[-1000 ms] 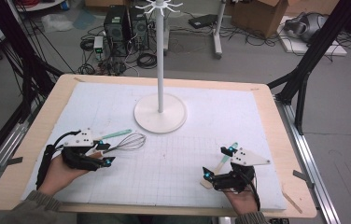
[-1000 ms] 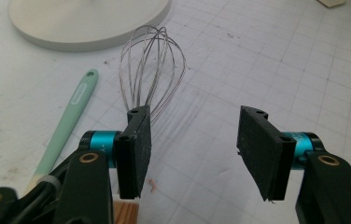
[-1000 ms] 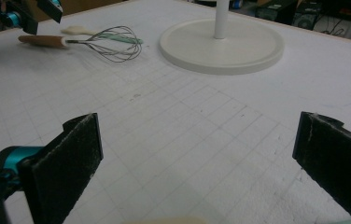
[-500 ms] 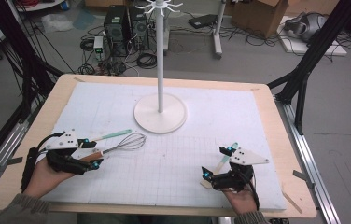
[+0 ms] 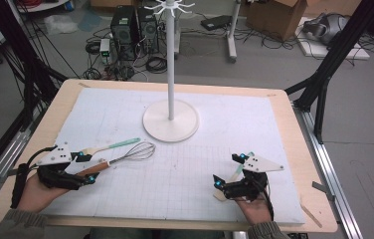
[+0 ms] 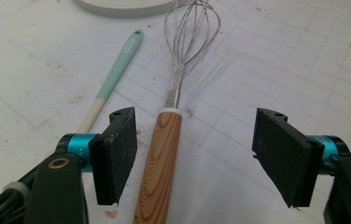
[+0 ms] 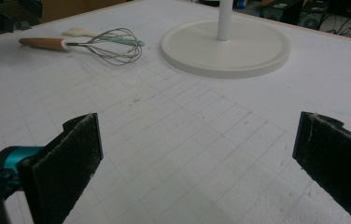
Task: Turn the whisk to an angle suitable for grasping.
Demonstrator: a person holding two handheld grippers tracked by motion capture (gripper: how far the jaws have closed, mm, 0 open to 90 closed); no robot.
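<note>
A wire whisk point(image 5: 138, 151) with a wooden handle point(image 6: 159, 158) lies on the white gridded mat point(image 5: 185, 184) at the near left. A spatula point(image 5: 115, 145) with a teal handle lies just behind it. My left gripper point(image 5: 88, 168) is open and its jaws have just been opening. The whisk handle lies between them, close to the left pad point(image 6: 117, 154) and untouched. My right gripper point(image 5: 227, 170) rests at the near right, open, with bare mat between its jaws point(image 7: 197, 163). From there the whisk point(image 7: 108, 44) is seen far off.
A white hanger stand rises from a round base point(image 5: 170, 121) at mid-table, with hooks at the top. A tan and teal utensil point(image 5: 221, 195) lies partly hidden under the right gripper. The wooden table edge point(image 5: 319, 199) borders the mat.
The left hand has slid back to the left along the whisk handle, and its jaws stand wider. Whisk and spatula lie where they were. The right hand has kept still.
</note>
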